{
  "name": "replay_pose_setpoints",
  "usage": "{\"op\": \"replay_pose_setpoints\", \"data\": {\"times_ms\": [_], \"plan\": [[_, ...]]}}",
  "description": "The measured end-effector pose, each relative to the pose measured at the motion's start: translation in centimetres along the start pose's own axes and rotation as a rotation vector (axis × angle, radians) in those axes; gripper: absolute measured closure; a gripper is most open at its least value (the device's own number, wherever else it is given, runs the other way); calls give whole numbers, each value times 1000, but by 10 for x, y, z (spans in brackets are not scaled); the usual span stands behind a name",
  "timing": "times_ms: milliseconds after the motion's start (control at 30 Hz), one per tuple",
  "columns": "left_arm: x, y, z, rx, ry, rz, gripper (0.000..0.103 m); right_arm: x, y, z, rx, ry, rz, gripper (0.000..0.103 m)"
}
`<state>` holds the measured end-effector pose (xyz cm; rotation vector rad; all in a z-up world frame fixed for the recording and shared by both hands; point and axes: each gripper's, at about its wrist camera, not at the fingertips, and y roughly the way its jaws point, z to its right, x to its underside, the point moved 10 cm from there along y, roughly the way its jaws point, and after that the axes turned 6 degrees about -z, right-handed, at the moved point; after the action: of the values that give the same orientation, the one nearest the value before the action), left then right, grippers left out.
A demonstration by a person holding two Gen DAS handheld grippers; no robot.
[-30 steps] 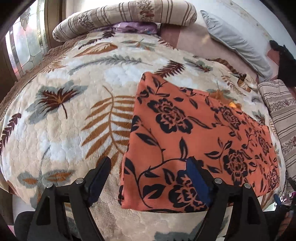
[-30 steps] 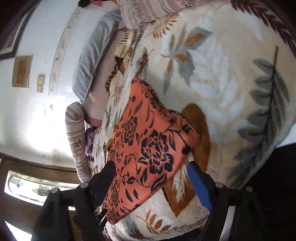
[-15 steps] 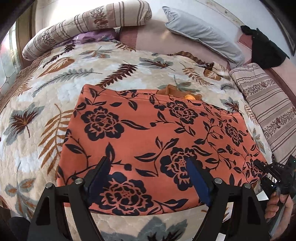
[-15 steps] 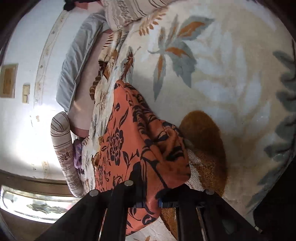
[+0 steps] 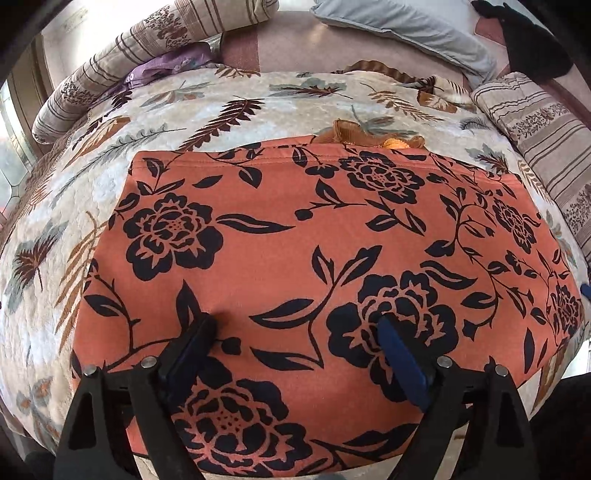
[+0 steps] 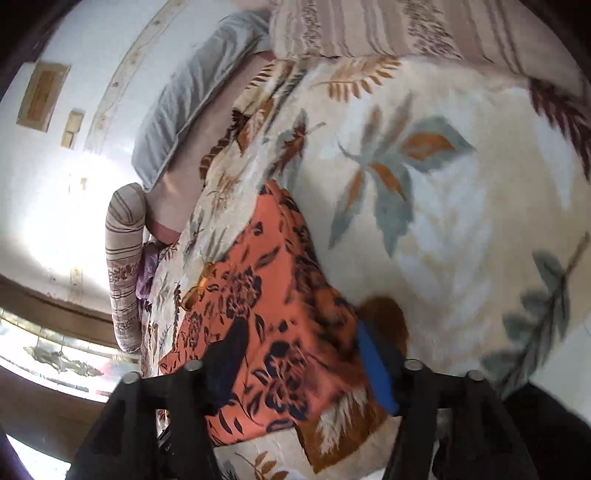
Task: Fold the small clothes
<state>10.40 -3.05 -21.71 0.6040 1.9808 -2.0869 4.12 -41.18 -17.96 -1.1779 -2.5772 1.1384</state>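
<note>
The garment lies on the blanket (pillows behind).

I see a bed covered by a cream quilt printed with brown and grey-blue leaves. At its head lie a striped bolster, a grey pillow and a purple cloth tucked just beside the bolster, with a second striped cushion along the right edge. Through my right camera I make out a white wall with two tan plates and a sunlit window.
</note>
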Motion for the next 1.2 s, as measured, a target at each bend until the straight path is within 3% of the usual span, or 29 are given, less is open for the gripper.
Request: {"op": "replay_pose_setpoints", "data": {"times_ms": [67, 133, 233, 267, 333, 367, 467, 533, 567, 600, 700, 833, 900, 967, 1000, 1067, 1100, 1133, 1200], "plan": [[-1, 0, 1, 2, 2, 3, 12, -28, 17, -18, -14, -78, -46, 23], [-2, 2, 0, 4, 3, 4, 12, -59, 39, -23, 40, -122, -53, 22], [0, 2, -1, 5, -2, 6, 11, -75, 90, -28, -17, -130, -226, 22], [-1, 2, -1, 5, -4, 6, 11, -76, 107, -24, -1, -119, -276, 24], [-1, 2, -1, 6, -6, 7, 11, -84, 126, -18, 83, -152, -267, 56], [-1, 2, -2, 8, -6, 9, 11, -88, 131, -17, 133, -178, -258, 86], [-1, 2, -2, 10, -4, 14, 10, -105, 123, -3, 236, -113, -146, 85], [-1, 1, -2, 12, -2, 14, 10, -115, 104, 2, 317, -87, -28, 73], [-1, 1, -1, 14, -4, 13, 10, -115, 94, 1, 339, -88, 4, 59], [-1, 1, -1, 16, -4, 13, 10, -111, 85, -3, 347, -95, 20, 36], [0, 0, -1, 11, -4, 12, 10, -89, 49, -38, 292, -158, 106, 32], [1, -17, -8, 52, -39, 9, 10, -8, 50, -104, 22, -254, -62, 26], [3, -42, -26, 83, -101, 69, 10, 34, 64, -114, -67, -261, -172, 26], [10, -62, -56, 64, -163, 133, 10, 58, 82, -98, -60, -253, -221, 26], [19, -60, -75, 39, -204, 117, 10, 64, 92, -79, -1, -224, -235, 26], [51, -27, -110, 15, -290, -45, 21, 64, 96, -65, -50, -177, -196, 26], [62, -15, -119, 67, -318, -82, 27, 64, 94, -65, -64, -169, -187, 26], [61, -23, -124, 97, -330, -41, 34, 63, 94, -66, -67, -158, -189, 27], [62, -37, -128, 71, -334, -50, 40, 63, 94, -66, -64, -154, -192, 26]]}}
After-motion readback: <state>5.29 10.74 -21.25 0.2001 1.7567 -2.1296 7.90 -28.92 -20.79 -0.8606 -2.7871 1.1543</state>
